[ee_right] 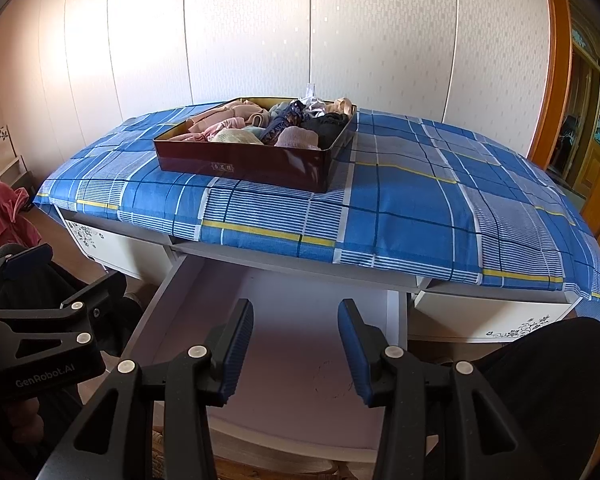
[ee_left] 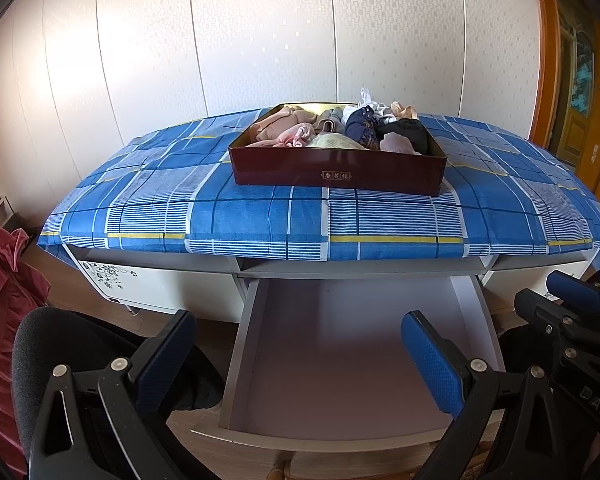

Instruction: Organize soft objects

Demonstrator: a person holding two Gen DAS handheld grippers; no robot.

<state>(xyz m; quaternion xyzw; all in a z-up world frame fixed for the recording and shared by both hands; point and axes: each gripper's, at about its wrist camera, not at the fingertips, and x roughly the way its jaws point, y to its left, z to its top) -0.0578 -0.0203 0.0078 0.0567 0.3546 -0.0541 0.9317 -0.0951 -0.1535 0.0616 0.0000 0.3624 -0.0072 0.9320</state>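
Both tongs hover over the pulled-out drawer (ee_left: pixel 340 344): left gripper (ee_left: pixel 300 360) spread wide, right gripper (ee_right: pixel 296 344) parted less, neither holding anything. Dark red box (ee_left: pixel 340 170) sits on the blue plaid cloth (ee_left: pixel 260 216), long side facing the tongs, heaped with soft clothes (ee_left: pixel 340 130): pink, cream, navy, black.

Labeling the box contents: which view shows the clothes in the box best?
Left wrist. It faces the box nearly head-on, so the clothes spread across the frame's middle with little hidden. The right wrist view has the box off to the left and at an angle, with the clothes more foreshortened.
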